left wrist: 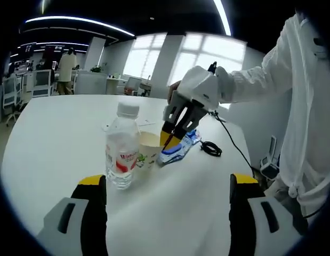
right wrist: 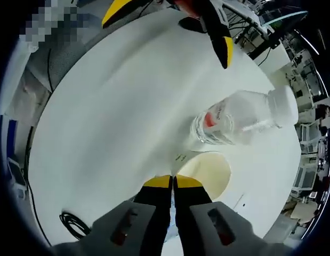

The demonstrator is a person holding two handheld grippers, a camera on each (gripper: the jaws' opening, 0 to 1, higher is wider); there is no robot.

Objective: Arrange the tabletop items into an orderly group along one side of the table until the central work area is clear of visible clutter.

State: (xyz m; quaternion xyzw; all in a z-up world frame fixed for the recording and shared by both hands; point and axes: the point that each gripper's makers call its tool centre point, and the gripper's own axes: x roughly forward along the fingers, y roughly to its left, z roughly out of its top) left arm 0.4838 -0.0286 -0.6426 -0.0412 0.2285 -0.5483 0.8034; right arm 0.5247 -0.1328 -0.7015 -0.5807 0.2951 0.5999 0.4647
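Clear water bottle (left wrist: 122, 154), white cap, red label, beside paper cup (left wrist: 147, 149)

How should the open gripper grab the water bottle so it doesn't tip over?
Grip the water bottle around its middle, at the label, coming in level from the near side where the left gripper already faces it with jaws wide open. It stands upright and is tall and narrow, so a high grip near the white cap would likely topple it. The paper cup sits close on its right, so keep clear.
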